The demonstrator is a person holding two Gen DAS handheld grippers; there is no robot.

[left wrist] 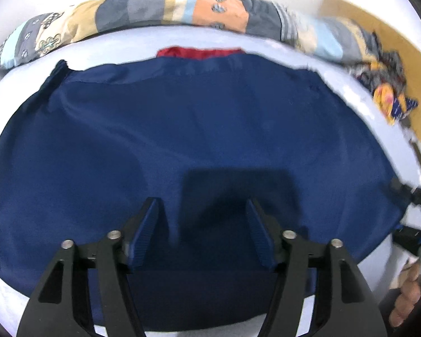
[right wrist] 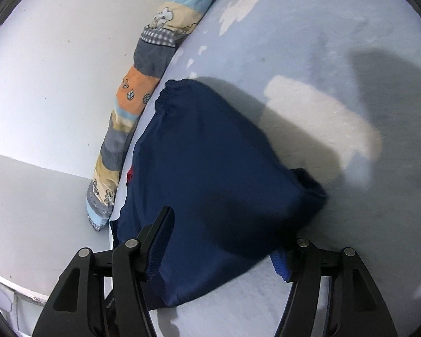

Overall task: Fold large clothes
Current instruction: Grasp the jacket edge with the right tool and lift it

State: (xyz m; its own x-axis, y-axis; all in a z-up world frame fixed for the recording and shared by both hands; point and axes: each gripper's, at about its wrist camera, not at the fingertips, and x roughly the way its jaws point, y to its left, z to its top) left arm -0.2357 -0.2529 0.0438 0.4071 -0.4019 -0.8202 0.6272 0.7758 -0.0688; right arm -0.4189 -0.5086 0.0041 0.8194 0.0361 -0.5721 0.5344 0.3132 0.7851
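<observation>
A large navy blue garment (left wrist: 199, 129) lies spread on a pale bed sheet (left wrist: 11, 84), with a red lining (left wrist: 199, 52) showing at its far edge. My left gripper (left wrist: 202, 224) is open just above the garment's near part, holding nothing. In the right wrist view the garment (right wrist: 210, 163) is bunched, with an elastic cuff (right wrist: 171, 92) at its far end. My right gripper (right wrist: 224, 241) is open, its jaws wide on either side of the garment's near fold, with cloth lying between them. The right gripper also shows at the right edge of the left wrist view (left wrist: 415, 219), with a hand behind it.
A long patchwork bolster (left wrist: 165, 11) lies along the far edge of the bed against the white wall (right wrist: 56, 70). It also shows in the right wrist view (right wrist: 137, 92). Crumpled patterned cloth (left wrist: 384, 84) lies at the far right by a brown board (left wrist: 393, 33).
</observation>
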